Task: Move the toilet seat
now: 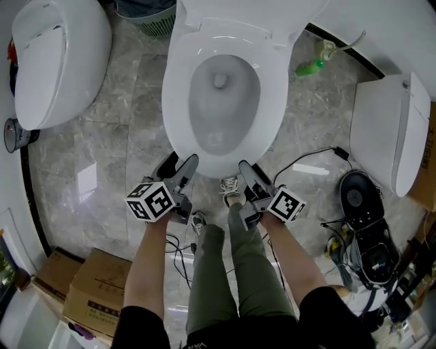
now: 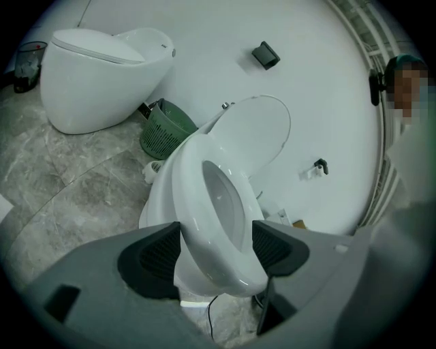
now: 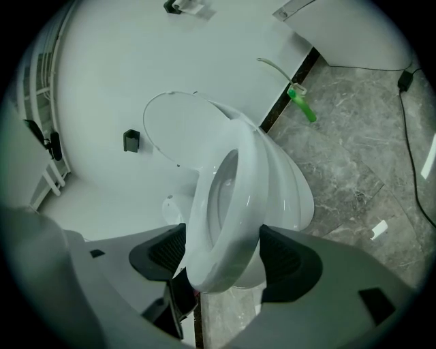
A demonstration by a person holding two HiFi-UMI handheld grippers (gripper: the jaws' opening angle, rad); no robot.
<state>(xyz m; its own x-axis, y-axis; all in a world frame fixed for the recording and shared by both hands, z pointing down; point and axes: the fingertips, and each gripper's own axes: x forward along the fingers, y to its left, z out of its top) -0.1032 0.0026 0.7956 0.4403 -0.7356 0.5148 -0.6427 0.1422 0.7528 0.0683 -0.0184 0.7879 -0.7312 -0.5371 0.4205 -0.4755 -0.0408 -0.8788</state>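
Observation:
The white toilet has its seat (image 1: 176,95) lying down on the bowl and its lid (image 1: 245,13) raised against the wall. My left gripper (image 1: 180,162) and right gripper (image 1: 251,170) sit side by side just in front of the bowl's front edge, tips at the rim. In the left gripper view the seat (image 2: 194,191) and bowl front show between the jaws of the left gripper (image 2: 216,249), with the lid (image 2: 262,133) behind. The right gripper view shows the seat (image 3: 235,198) likewise framed by the right gripper (image 3: 221,253). Both stand wide, and I see no pad pressing.
A second toilet (image 1: 58,61) stands at the left and another white one (image 1: 388,129) at the right. A green basket (image 1: 153,20) sits behind, a green bottle (image 1: 310,67) by the wall. A black device with cables (image 1: 357,198) and cardboard boxes (image 1: 88,286) lie near my feet (image 1: 231,185).

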